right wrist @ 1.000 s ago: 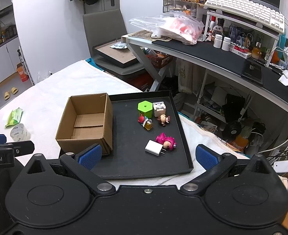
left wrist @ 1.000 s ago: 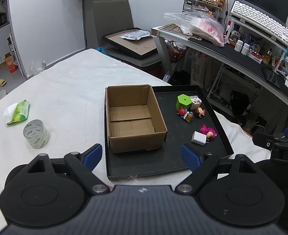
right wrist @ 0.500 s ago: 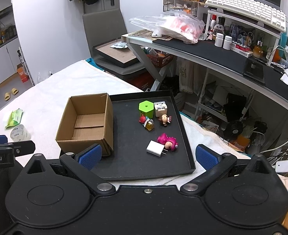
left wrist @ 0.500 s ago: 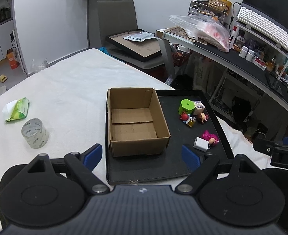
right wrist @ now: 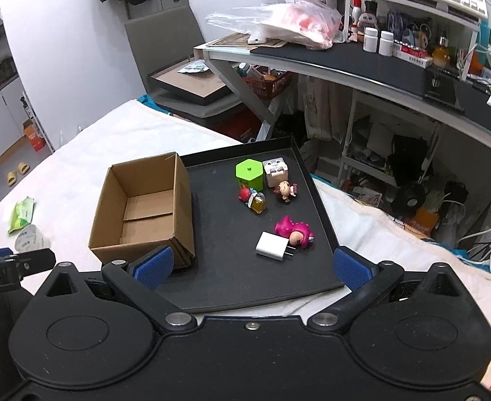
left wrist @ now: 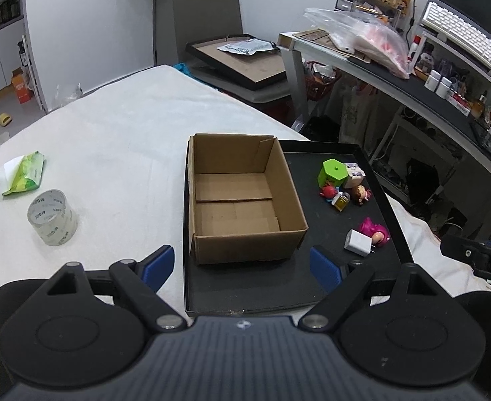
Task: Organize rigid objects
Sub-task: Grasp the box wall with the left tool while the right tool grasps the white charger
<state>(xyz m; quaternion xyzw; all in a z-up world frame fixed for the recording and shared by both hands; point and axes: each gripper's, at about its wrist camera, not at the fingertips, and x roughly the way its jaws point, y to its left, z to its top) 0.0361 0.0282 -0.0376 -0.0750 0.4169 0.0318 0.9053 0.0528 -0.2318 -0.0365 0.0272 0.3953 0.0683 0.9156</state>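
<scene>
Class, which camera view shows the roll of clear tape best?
The left wrist view: the roll of clear tape stands whole and sharp on the white cloth. In the right wrist view the left gripper's arm hides part of it.

The left gripper (left wrist: pixel 242 265) is held level and low, its two blue-padded fingers (left wrist: pixel 156 265) spread wide with nothing between them. Its jaws stand fully apart, and the black linkage arms behind them splay outward from the ribbed grey body. The right gripper (right wrist: pixel 250 267) is in the same pose: blue-padded fingers (right wrist: pixel 349 267) set wide, jaws apart and holding nothing, black linkage arms angled out from the round housings. Each gripper shows at the edge of the other's view, the right one at the left camera's right side, the left one at the right camera's left side, so the two sit side by side, close together.
</scene>
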